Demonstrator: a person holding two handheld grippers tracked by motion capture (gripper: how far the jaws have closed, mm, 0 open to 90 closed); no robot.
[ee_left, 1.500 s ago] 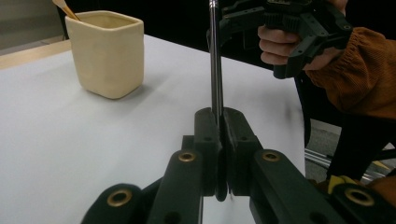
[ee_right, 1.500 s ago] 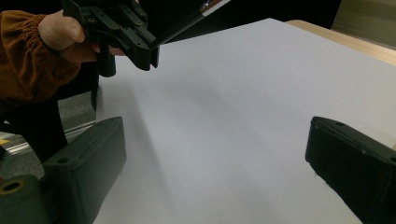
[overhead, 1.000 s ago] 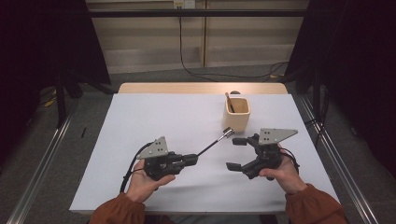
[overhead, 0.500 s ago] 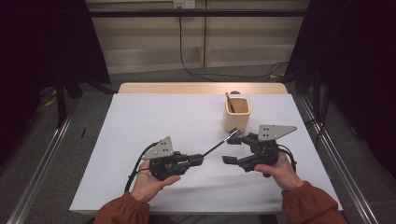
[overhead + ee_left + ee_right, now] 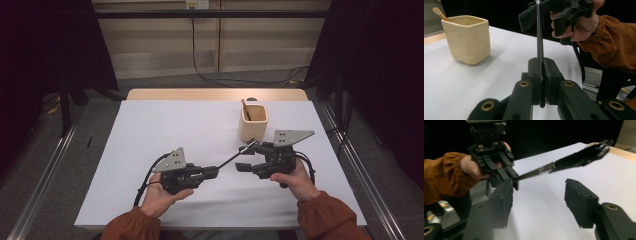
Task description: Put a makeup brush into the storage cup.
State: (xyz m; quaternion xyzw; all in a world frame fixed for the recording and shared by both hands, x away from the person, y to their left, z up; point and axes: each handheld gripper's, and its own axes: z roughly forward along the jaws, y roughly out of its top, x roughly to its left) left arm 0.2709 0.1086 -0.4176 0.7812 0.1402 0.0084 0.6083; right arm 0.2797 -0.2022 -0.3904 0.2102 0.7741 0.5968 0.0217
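Mid-table, near edge: left gripper clamps brush; right gripper jaws apart

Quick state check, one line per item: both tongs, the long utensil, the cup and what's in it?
Left tongs: shut on the long utensil's metal end.
Right tongs: open, holding nothing, beside the utensil's dark end.
Long utensil: off the table, spanning between the two tongs, tilted up toward the cup.
Beige cup: upright on the white table, untouched.
Wooden stick: leaning inside the cup.
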